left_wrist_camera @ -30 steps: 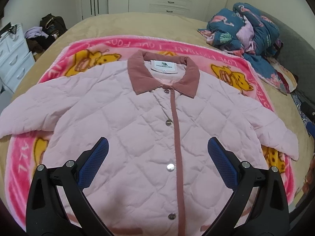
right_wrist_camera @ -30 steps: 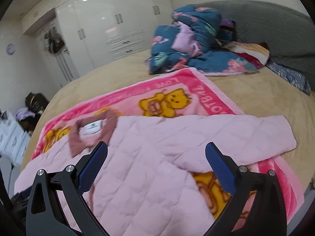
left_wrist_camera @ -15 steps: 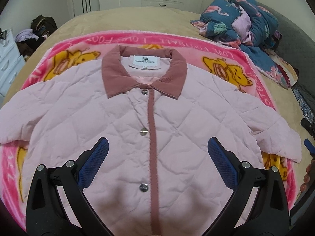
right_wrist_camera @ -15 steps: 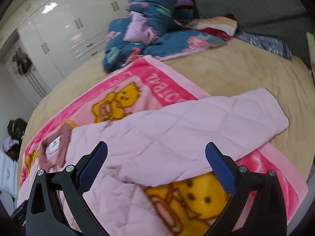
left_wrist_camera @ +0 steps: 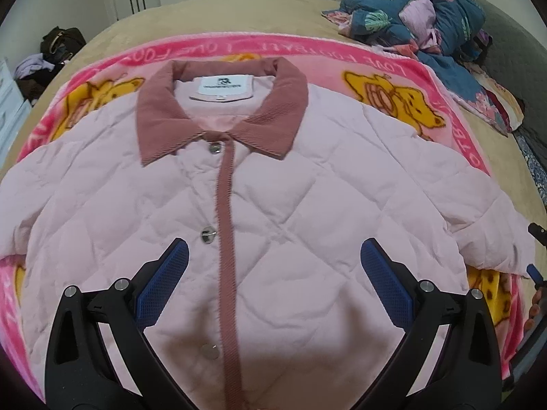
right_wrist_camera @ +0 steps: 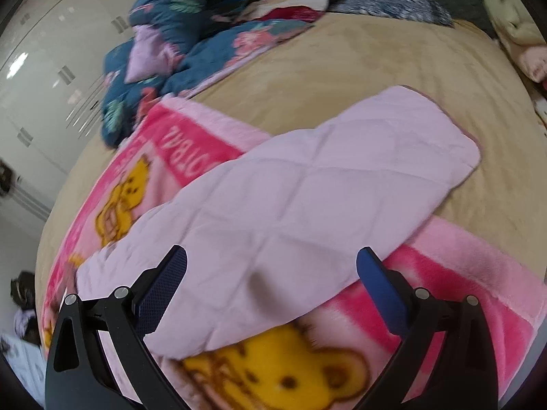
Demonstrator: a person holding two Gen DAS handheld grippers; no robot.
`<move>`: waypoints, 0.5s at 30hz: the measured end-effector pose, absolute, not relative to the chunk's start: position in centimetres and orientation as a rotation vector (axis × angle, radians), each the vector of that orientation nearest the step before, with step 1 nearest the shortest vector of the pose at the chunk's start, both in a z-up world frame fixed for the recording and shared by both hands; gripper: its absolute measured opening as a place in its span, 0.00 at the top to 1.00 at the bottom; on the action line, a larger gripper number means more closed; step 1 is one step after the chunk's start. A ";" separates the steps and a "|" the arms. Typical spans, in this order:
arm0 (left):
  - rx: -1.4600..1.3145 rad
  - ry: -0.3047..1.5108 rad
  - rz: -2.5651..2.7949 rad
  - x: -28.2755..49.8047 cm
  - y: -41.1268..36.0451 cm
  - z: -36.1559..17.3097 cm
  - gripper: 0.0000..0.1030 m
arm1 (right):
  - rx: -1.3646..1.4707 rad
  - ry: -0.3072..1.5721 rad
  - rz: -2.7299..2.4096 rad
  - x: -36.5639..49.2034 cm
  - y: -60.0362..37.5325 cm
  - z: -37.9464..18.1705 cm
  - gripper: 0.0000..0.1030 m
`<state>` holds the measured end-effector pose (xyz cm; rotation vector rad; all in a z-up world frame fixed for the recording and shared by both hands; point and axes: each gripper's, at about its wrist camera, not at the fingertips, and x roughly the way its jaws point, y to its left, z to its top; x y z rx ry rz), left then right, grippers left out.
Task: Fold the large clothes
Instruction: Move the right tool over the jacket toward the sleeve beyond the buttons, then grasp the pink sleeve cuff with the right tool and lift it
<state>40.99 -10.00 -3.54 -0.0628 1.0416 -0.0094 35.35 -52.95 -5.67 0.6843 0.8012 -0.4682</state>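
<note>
Pink quilted jacket [left_wrist_camera: 290,205] lies flat and face up on a bright pink blanket [left_wrist_camera: 383,65] printed with yellow cartoon bears, and the blanket is spread over a tan bed [left_wrist_camera: 239,17]. The jacket is snapped shut down the front, with a dusty-rose collar [left_wrist_camera: 218,116] at the far end, a matching strip running down the middle and silver snaps beside it. A white label [left_wrist_camera: 224,87] shows inside the neck. Both sleeves are stretched out to the sides; the right sleeve [right_wrist_camera: 324,184] reaches past the blanket's edge so that its cuff rests on the bare bed. The left hand-held gripper [left_wrist_camera: 273,273] hovers over the lower chest of the jacket, its blue-padded jaws spread wide with nothing between them. The right hand-held gripper [right_wrist_camera: 271,280] hangs above the right sleeve, jaws likewise wide apart and empty. At the far right corner of the bed sits a heap of dark blue floral bedding [left_wrist_camera: 427,10]. White wardrobes [right_wrist_camera: 51,78] line the far wall, and a dark bag [left_wrist_camera: 61,42] sits on the floor at far left.
</note>
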 end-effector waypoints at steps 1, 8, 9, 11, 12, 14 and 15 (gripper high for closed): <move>-0.060 1.045 -0.011 41.2 -10.2 -3.6 0.08 | 0.708 0.801 -0.482 35.1 -53.6 -6.0 0.04; -0.058 1.065 -0.012 42.6 -11.3 -4.1 0.08 | 0.819 0.788 -0.602 33.9 -57.7 -8.0 0.04; -0.055 1.070 -0.015 42.8 -11.4 -4.2 0.08 | 0.829 0.796 -0.621 34.0 -58.4 -8.6 0.04; -0.044 1.074 -0.013 43.0 -11.4 -4.2 0.08 | 0.866 0.799 -0.626 33.9 -59.7 -9.6 0.04; -0.038 1.075 -0.013 43.1 -11.3 -4.2 0.08 | 0.887 0.800 -0.627 34.0 -60.3 -10.1 0.04; -0.033 1.075 -0.014 43.2 -11.0 -4.0 0.08 | 0.939 0.778 -0.622 33.9 -61.7 -11.1 0.04; -0.031 1.075 -0.016 43.2 -10.9 -3.9 0.08 | 0.946 0.759 -0.620 33.9 -62.1 -11.3 0.04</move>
